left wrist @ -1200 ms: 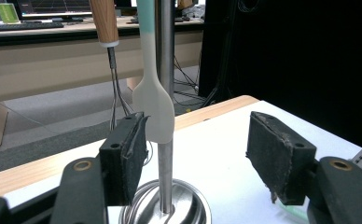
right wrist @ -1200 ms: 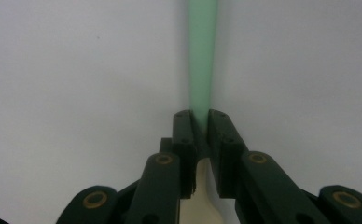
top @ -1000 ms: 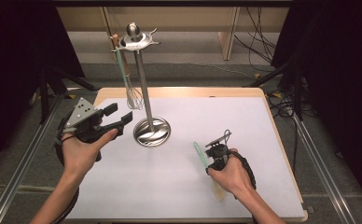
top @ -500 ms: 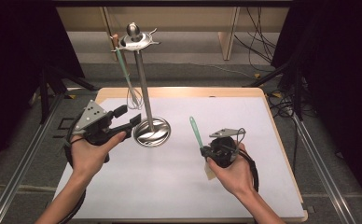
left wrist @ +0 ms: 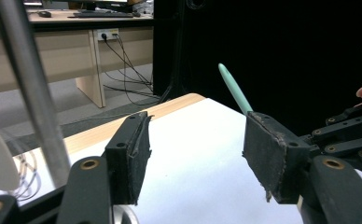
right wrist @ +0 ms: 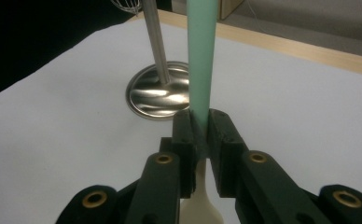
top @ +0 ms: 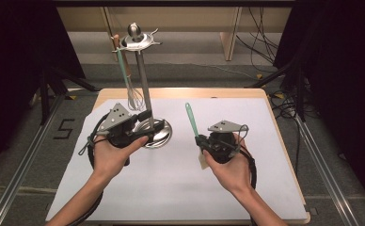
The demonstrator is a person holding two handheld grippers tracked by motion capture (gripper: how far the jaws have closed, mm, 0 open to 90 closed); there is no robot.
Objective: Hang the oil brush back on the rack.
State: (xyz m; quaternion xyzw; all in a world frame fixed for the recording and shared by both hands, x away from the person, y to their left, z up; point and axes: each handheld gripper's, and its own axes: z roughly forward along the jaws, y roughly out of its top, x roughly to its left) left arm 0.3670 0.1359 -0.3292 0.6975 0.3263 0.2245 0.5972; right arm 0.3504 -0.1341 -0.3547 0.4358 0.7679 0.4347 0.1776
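Spatula (top: 191, 121), green handle up and clear of the bench (top: 265, 160), clamped in right claw (top: 203, 145), apparently for hanging on rack (top: 143, 89) beside whisk (top: 132, 94); left claw (top: 148, 123), empty and gaping, straddles rack's pole, likely steadying it.

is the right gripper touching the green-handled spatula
Touching. In the right gripper view the right gripper has both jaws shut flat against the spatula's green handle, with no gap either side.
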